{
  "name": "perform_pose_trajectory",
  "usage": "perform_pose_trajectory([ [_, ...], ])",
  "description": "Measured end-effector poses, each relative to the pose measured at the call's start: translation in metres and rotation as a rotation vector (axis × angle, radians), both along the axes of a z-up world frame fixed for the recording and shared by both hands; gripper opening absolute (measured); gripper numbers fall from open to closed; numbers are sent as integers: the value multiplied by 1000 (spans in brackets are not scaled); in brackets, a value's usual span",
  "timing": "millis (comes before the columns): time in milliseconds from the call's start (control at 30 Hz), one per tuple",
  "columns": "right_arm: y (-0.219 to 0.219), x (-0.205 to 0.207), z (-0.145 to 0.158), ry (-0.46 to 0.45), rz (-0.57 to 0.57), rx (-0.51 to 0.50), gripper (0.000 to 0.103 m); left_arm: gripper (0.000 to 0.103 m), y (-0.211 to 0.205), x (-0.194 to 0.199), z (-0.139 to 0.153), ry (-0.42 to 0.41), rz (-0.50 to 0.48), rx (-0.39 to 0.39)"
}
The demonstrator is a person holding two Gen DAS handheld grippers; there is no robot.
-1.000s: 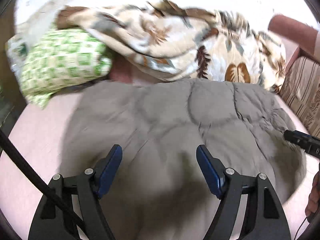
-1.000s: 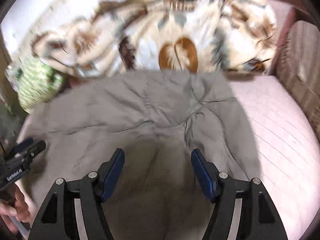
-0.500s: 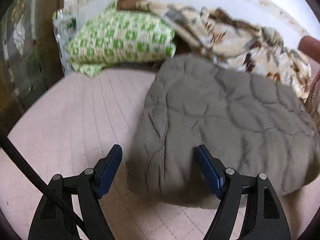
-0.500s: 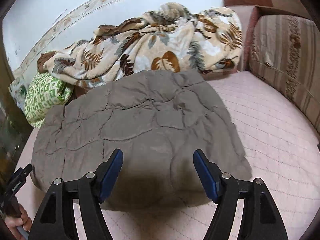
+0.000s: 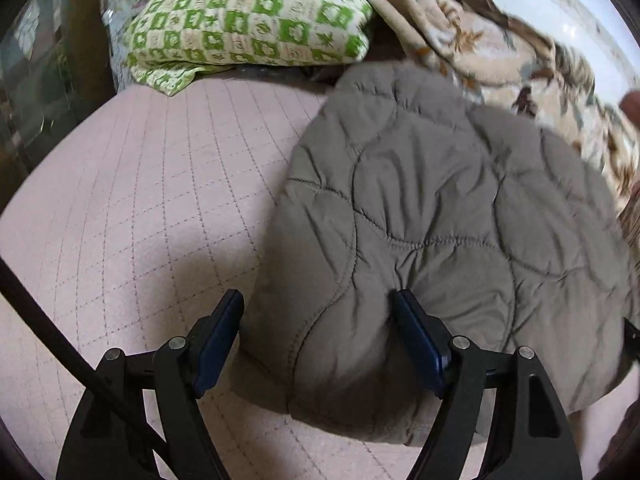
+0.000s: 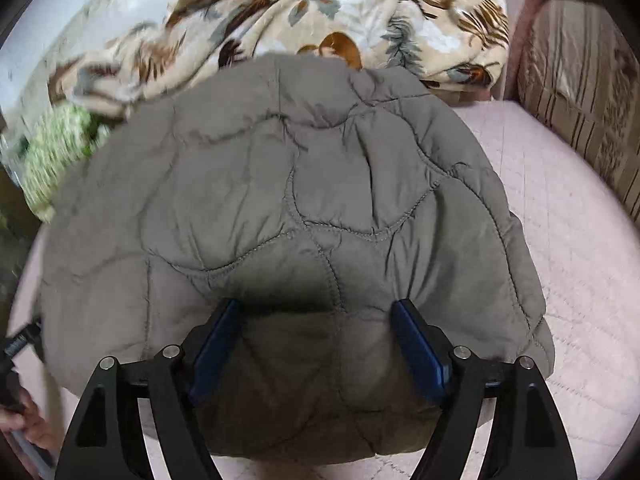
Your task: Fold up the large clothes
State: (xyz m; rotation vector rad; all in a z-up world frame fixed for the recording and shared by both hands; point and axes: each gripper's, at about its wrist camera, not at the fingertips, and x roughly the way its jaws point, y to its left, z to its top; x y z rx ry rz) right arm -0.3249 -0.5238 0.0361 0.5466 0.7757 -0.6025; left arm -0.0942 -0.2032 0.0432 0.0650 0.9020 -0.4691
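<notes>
Left wrist view: we are finding the left gripper [image 5: 316,340] standing wide over the near left corner of the grey quilted jacket [image 5: 440,208], one blue pad beside the edge, the other dented into the padding, nothing clamped. The jacket is lying as a compact bundle on the pink bedspread [image 5: 140,200], just in front of the green pillow [image 5: 248,20] and the leaf-print blanket [image 5: 500,52].

In the right wrist view we are noting the right gripper [image 6: 316,340]; its jaws have just been opening and both pads are pressing down into the near edge of the jacket [image 6: 300,184] without pinching it.

We are judging the folds largely made; whether another fold is due we cannot tell
</notes>
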Motion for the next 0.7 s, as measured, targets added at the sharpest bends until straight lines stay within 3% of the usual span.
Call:
perform_pose_trajectory([
  [100, -7, -31, 18, -160, -30, 89, 83, 77, 20, 0, 14, 9, 36, -64],
  [167, -12, -51, 24, -207, -66, 110, 83, 77, 34, 4, 19, 32, 53, -103],
  [333, -40, -105, 24, -245, -184, 163, 83, 77, 69, 16, 20, 118, 101, -176],
  [467, -57, -136, 14, -292, -258, 276, 83, 77, 89, 21, 11, 228, 129, -277],
  [700, -64, -146, -18, -355, -315, 484, 85, 77, 86, 20, -15, 404, 117, -356],
])
